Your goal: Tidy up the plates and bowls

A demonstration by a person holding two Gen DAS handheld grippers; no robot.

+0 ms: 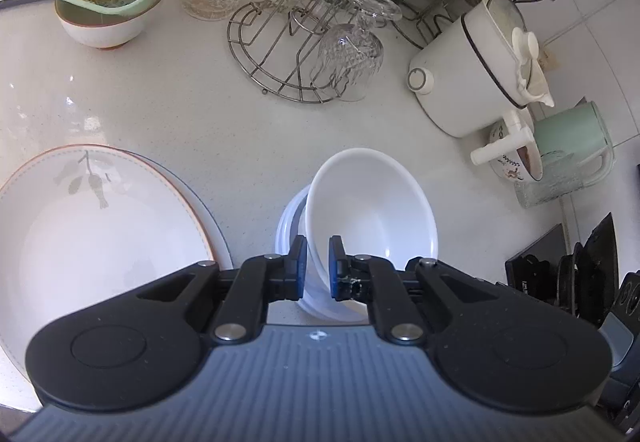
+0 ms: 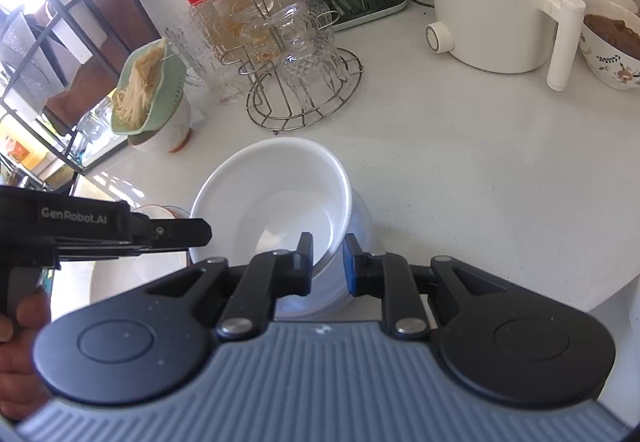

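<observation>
White bowl tilted, both claws pinching rim

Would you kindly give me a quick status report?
Left gripper and right gripper both shut on top bowl rim. It sits tilted on bowl stack. Nothing in the way.
</observation>
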